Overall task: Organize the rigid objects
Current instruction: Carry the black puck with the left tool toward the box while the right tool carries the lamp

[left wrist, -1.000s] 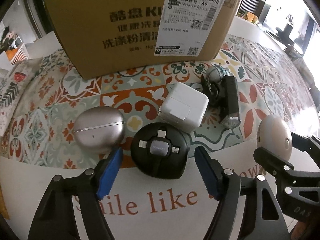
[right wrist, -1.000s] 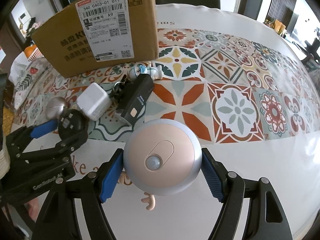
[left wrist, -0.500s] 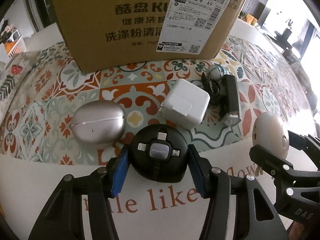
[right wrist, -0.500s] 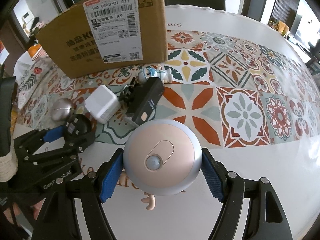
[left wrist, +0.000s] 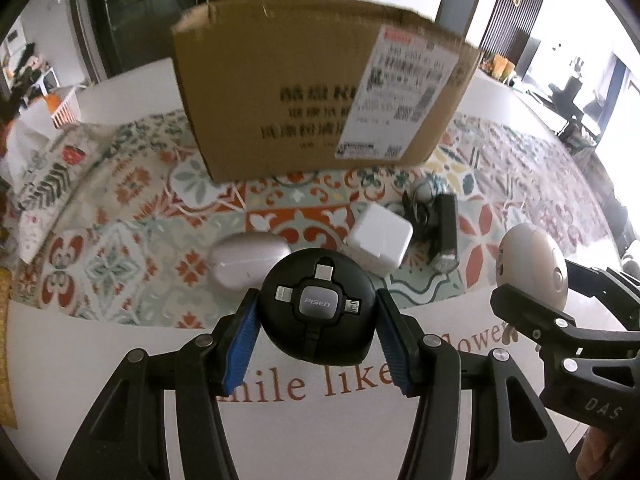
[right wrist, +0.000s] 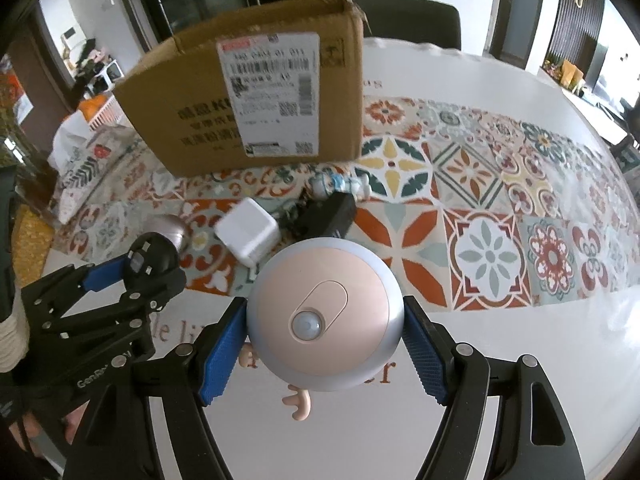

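Note:
My left gripper (left wrist: pixel 316 316) is shut on a round black Pisen cable reel (left wrist: pixel 318 306) and holds it above the table; it also shows in the right wrist view (right wrist: pixel 150 258). My right gripper (right wrist: pixel 324 328) is shut on a round pink and silver sensor light (right wrist: pixel 324 314), also seen in the left wrist view (left wrist: pixel 530 268). An open cardboard box (left wrist: pixel 316 92) stands behind on the patterned cloth. A silver oval case (left wrist: pixel 248 256), a white charger cube (left wrist: pixel 380 242) and a black rectangular device (left wrist: pixel 446 236) lie in front of the box.
A small blue and white figurine (right wrist: pixel 340 184) lies by the box's front right corner. The white table edge with printed lettering (left wrist: pixel 304 384) is below both grippers. A patterned cloth (right wrist: pixel 520 220) covers the table to the right. A chair (right wrist: pixel 408 16) stands behind the box.
My left gripper closed on the black cable reel and lifted it off the table. My right gripper rose with the sensor light. Both views now sit higher and show the box's top.

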### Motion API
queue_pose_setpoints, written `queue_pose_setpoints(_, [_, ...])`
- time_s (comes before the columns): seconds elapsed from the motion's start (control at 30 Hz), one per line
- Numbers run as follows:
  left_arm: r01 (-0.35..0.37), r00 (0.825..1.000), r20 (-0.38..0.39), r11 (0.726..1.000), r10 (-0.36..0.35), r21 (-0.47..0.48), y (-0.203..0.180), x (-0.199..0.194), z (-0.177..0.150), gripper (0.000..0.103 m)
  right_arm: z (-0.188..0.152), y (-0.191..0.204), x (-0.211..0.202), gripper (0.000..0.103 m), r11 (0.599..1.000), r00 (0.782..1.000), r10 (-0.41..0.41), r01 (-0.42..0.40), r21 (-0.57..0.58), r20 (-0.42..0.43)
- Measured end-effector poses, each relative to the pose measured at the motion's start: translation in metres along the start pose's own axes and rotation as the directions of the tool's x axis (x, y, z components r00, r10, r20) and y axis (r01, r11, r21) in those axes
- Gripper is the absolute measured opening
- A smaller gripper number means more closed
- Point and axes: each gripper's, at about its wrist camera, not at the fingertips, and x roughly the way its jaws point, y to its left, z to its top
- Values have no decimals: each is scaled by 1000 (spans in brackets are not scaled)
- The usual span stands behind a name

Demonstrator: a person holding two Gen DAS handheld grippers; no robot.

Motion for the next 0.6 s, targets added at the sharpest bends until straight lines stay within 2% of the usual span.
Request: queue_pose_setpoints(0.6, [-21,985,173,1000,20,4,8,-71,29,55,29,22,-57,75,999,986,14,-7,-43,166])
